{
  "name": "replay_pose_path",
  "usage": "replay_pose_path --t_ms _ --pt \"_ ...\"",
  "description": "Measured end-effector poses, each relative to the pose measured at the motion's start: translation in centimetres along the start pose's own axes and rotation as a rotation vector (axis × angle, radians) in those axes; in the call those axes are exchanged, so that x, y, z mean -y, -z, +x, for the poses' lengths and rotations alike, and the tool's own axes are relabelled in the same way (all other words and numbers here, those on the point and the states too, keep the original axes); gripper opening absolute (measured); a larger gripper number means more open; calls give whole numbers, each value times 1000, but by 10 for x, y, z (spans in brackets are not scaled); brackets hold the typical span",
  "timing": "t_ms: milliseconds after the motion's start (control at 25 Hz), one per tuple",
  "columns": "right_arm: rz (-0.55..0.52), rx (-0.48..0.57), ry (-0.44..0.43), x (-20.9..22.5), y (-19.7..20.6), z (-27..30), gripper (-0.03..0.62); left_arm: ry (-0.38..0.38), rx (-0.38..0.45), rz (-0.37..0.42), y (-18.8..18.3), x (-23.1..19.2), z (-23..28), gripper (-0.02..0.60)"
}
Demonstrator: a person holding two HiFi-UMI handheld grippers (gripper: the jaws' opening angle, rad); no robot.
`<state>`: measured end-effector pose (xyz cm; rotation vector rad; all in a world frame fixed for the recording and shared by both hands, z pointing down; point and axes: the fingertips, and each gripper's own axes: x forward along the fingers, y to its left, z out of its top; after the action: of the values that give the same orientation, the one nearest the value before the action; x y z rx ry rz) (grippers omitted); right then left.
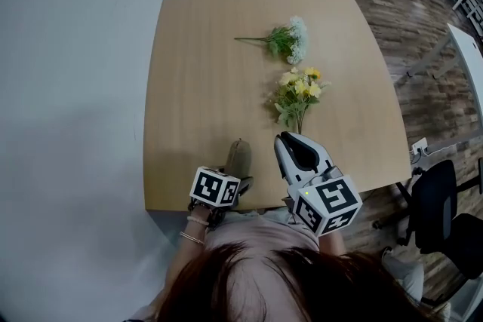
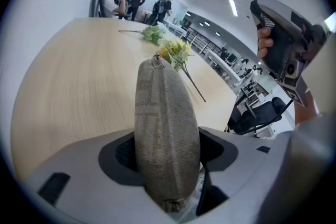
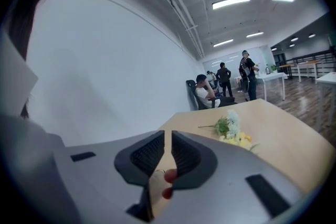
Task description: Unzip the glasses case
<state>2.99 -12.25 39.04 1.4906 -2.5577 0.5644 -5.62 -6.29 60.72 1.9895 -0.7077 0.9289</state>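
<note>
The left gripper [image 2: 168,153] pinches the glasses case [image 2: 164,107]. Its two dark pads press on the case's flanks near the case's near end, and the rest of the case juts out ahead of the jaws. The case is an olive-grey fabric pouch with a grainy weave, rounded at both ends, and it looks closed. A small tab sits at the end nearest the gripper and a little loop at the far tip; the zip itself cannot be made out. Under the case lies the near edge of the pale wooden bench [image 1: 196,72].

The right gripper [image 3: 168,150] is just to the right of the left one, raised above the bench and tilted slightly down. Its jaws are pressed almost together — only a thin slit shows between the ribbed pads, and nothing is held in it. A hand [image 2: 265,42] wraps its grip.

Ahead of both grippers, well apart from the case, lies a bunch of yellow flowers [image 1: 299,90] with its stems pointing back toward the right gripper. Farther out is a sprig of white flowers [image 1: 290,39].
</note>
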Motion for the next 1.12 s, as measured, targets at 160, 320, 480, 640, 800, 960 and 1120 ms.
replay_pose_path --t_ms 160,320,480,640,800,960,1120 --pt "-9 2 -18 -12 2 -1 48 -64 18 98 -5 0 -22 287" --pt "-21 6 -41 -27 3 -6 48 -128 30 213 -7 4 -48 287" --pt "-37 14 -60 -41 4 -13 48 -188 46 339 -12 8 -75 287" --pt "-52 23 -67 -54 6 -23 48 -257 25 472 -10 10 -101 287" --pt "-64 28 -73 -64 9 -33 48 -305 -17 596 -5 15 -120 287" --pt "-73 29 -80 -76 14 -43 48 -300 -61 686 5 24 -134 287" --pt "-102 29 -87 -86 18 -50 48 -278 -98 756 11 37 -148 287"
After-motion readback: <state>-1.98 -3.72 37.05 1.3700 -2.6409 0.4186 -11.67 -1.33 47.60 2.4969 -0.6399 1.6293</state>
